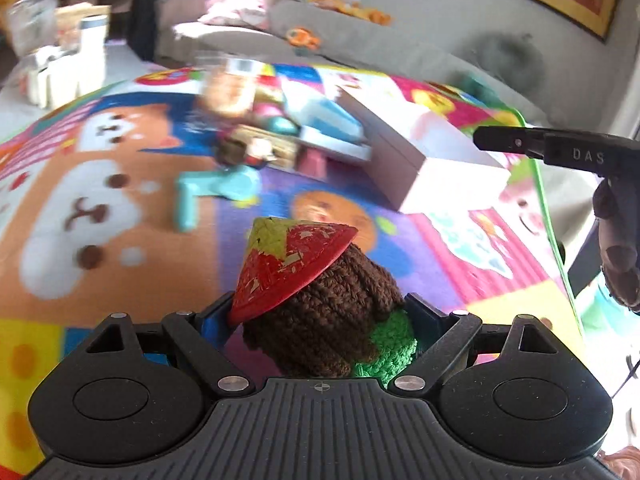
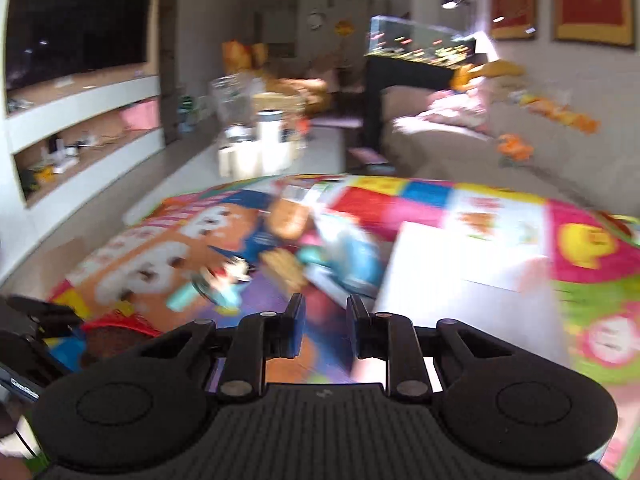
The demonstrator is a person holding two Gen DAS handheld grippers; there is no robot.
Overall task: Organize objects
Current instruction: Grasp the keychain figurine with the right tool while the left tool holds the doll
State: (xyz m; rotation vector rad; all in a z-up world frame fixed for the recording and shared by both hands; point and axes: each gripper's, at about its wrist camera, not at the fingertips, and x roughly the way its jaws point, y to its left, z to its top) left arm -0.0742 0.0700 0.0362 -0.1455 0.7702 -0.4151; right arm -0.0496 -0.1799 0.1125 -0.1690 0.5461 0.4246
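My left gripper is shut on a crocheted doll with brown yarn hair, green body and a red-and-green cone hat, held above the colourful play mat. The doll's red hat shows at the lower left of the right wrist view. My right gripper is empty, its fingers a narrow gap apart, above the mat. A white box lies on the mat ahead; it also shows in the right wrist view. A blurred pile of toys lies left of the box.
A teal toy lies on the mat in front of the pile. A grey sofa with toys runs along the far side. White containers stand on the floor at the far left. The other gripper shows at the right.
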